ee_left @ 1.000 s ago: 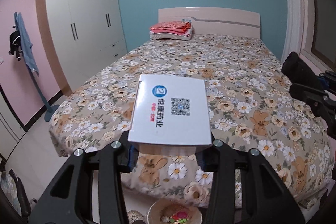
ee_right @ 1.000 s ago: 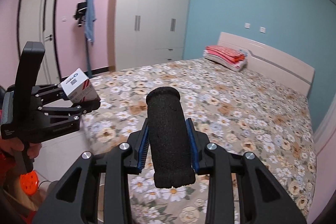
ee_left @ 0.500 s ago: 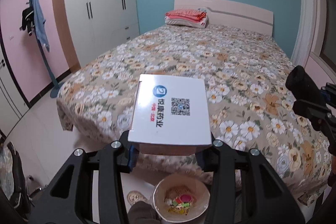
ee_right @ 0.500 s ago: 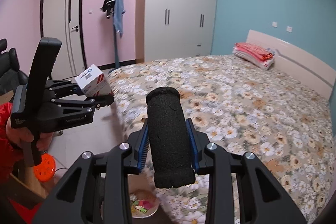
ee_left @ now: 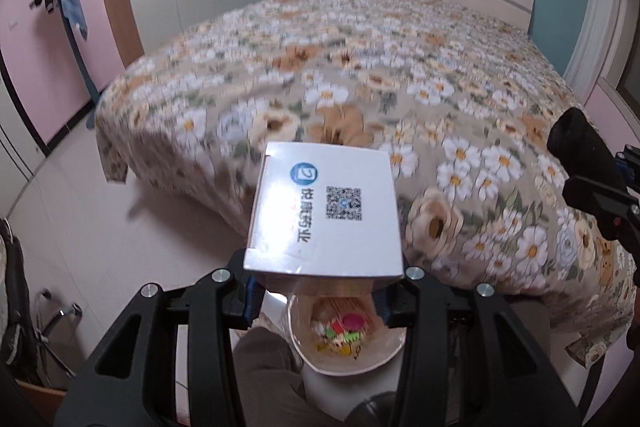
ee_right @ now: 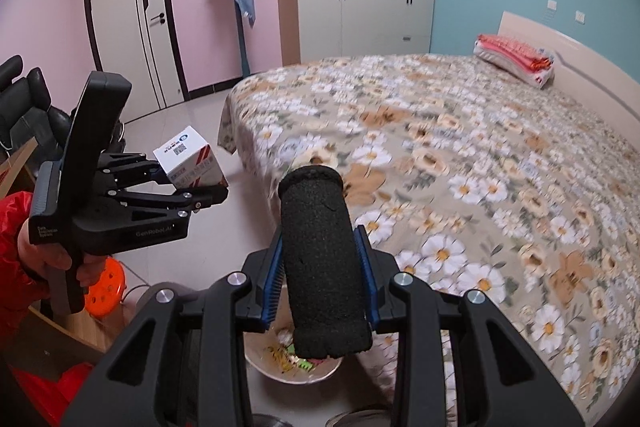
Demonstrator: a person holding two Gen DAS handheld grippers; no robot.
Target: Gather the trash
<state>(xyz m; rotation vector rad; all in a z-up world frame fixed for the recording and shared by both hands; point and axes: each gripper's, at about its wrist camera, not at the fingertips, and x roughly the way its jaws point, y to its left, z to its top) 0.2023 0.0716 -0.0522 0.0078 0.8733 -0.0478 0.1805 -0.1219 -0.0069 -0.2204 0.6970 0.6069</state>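
While both pieces of trash hang above bin (ee_left: 348, 359) beside bed (ee_left: 400, 75), nothing dropped yet: left gripper (ee_left: 324, 291) clamps white box (ee_left: 326, 215); right gripper (ee_right: 320, 291) clamps black foam roll (ee_right: 322, 267). Bin already holds scraps. Release remains.

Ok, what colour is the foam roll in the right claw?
Black; the foam roll shows best in the right wrist view.

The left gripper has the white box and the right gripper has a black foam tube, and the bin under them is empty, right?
Almost. The bin is not empty: the left wrist view shows colorful trash inside. The left gripper does hold the white box, and the right gripper the black foam tube.
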